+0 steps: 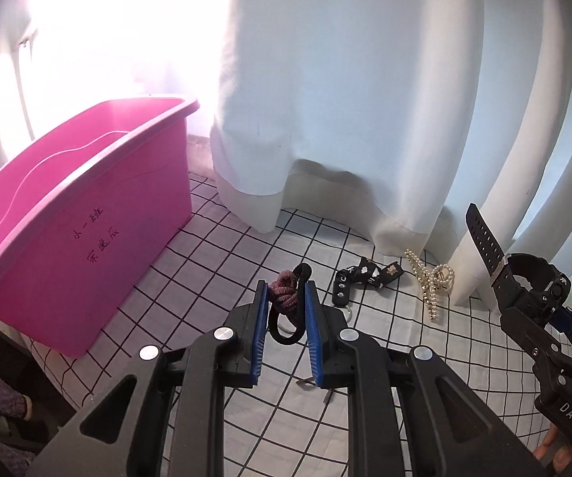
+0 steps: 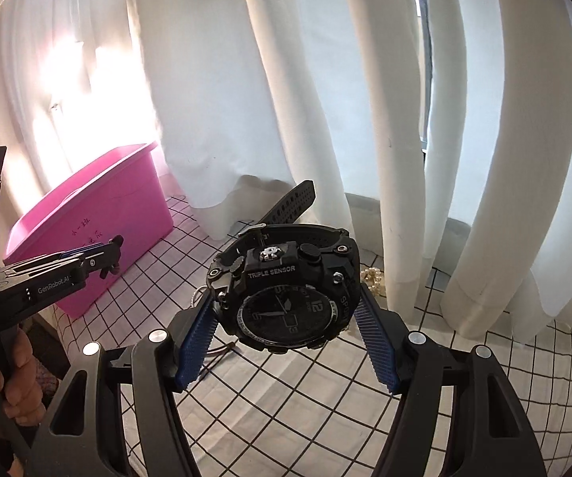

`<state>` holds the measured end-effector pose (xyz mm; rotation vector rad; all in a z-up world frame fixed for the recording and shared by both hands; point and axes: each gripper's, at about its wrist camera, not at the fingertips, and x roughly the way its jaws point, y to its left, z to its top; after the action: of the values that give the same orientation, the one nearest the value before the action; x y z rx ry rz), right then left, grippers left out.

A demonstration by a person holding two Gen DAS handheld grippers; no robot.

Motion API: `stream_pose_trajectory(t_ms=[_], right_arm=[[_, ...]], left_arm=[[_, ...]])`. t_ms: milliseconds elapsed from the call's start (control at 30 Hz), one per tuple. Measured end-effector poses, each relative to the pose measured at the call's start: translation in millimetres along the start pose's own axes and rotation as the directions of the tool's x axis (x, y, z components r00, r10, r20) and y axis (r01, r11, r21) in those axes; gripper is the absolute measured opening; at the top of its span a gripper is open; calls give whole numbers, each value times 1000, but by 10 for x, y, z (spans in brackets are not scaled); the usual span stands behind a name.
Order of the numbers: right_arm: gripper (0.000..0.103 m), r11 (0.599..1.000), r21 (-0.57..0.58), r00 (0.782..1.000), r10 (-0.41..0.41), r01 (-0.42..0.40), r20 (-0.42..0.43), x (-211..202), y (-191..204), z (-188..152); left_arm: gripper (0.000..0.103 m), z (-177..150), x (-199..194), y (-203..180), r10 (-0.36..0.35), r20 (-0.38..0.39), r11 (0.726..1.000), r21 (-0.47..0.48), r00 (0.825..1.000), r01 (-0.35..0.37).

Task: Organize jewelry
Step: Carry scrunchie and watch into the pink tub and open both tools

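Note:
My left gripper (image 1: 286,298) is shut on a bundle of hair ties (image 1: 284,298), a mauve braided one and a black loop, held above the checked cloth (image 1: 214,254). My right gripper (image 2: 286,318) is shut on a black sports watch (image 2: 286,302), its face toward the camera and strap sticking up; it also shows in the left wrist view (image 1: 524,282). A pink plastic bin (image 1: 67,218) stands at the left. A black strap with charms (image 1: 361,278) and a pearl hair claw (image 1: 433,282) lie on the cloth near the curtain.
White curtains (image 1: 345,99) hang along the back and touch the cloth. The table's left edge drops off below the bin (image 2: 99,234). The left gripper's body (image 2: 47,274) is at the left of the right wrist view. A small thin item lies on the cloth (image 1: 306,381).

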<state>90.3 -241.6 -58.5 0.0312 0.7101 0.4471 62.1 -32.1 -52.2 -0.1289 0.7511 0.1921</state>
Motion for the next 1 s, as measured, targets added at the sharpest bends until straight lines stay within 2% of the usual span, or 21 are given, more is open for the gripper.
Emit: stream_pose_trajectory(t_ms=[133, 300, 433, 633, 800, 1000], right_arm=[[65, 996, -55, 997, 75, -73, 20, -2, 124, 161], [65, 980, -111, 985, 169, -164, 37, -2, 323, 364], [65, 961, -162, 971, 236, -226, 47, 16, 576, 538], [65, 921, -212, 937, 345, -326, 58, 75, 1114, 816], [65, 903, -200, 915, 399, -380, 65, 195, 1586, 1090], [65, 888, -225, 905, 423, -401, 54, 428, 2237, 1397]], left_arm=[[18, 13, -232, 233, 69, 33, 996, -63, 997, -67], [18, 51, -558, 499, 151, 79, 980, -143, 985, -138], [18, 96, -793, 714, 208, 113, 963, -197, 972, -183], [18, 223, -1077, 1178, 281, 150, 937, -258, 948, -237], [18, 408, -1173, 1641, 311, 169, 928, -265, 935, -261], [18, 691, -1130, 2276, 298, 174, 930, -273, 939, -245]])
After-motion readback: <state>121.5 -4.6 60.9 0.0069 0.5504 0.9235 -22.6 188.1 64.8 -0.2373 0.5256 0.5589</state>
